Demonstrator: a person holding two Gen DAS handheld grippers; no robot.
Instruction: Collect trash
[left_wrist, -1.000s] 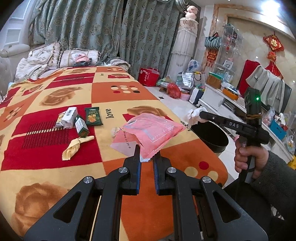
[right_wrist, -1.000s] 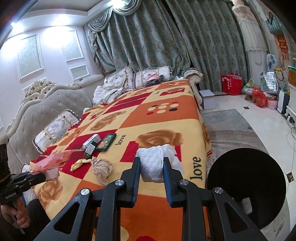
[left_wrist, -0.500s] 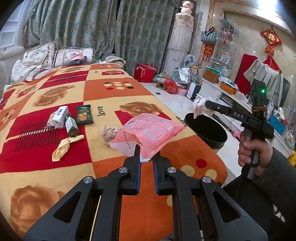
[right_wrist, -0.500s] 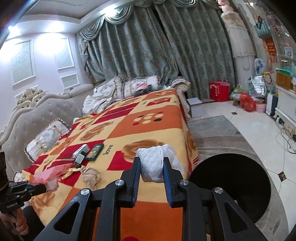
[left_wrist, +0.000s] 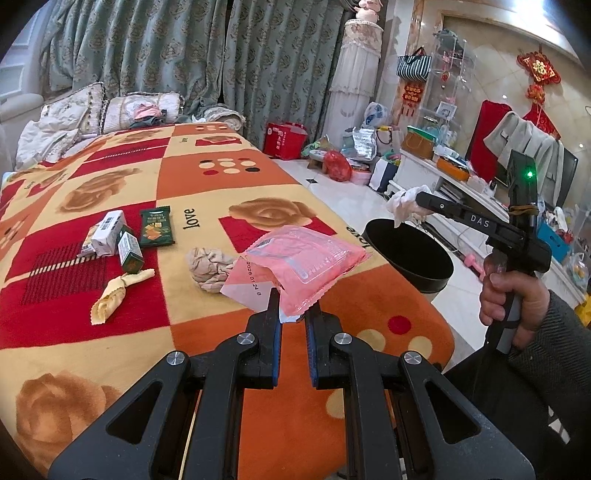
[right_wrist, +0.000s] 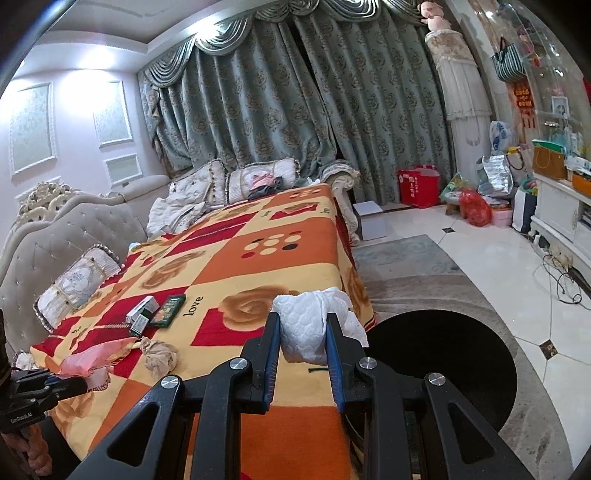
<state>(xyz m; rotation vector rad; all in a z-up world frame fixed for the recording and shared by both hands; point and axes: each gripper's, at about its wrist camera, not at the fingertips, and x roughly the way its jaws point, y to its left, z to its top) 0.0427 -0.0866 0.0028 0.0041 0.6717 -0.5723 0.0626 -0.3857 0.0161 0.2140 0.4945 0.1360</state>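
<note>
Both grippers shifted toward bin since earlier frames; loads unchanged.
Left gripper (left_wrist: 293, 314): jaws clamped on pink wrapper (left_wrist: 303, 258), over blanket edge.
Right gripper (right_wrist: 303, 332): clamped on white tissue wad (right_wrist: 310, 325), beside bin rim.
Black bin (right_wrist: 443, 354): on floor, near blanket corner. Drop likely next.
Farther on blanket (left_wrist: 221, 192): crumpled beige tissue (left_wrist: 208, 264), yellow cloth (left_wrist: 118, 291), small cartons (left_wrist: 110, 236), green packet (left_wrist: 157, 225), uncollected.
</note>
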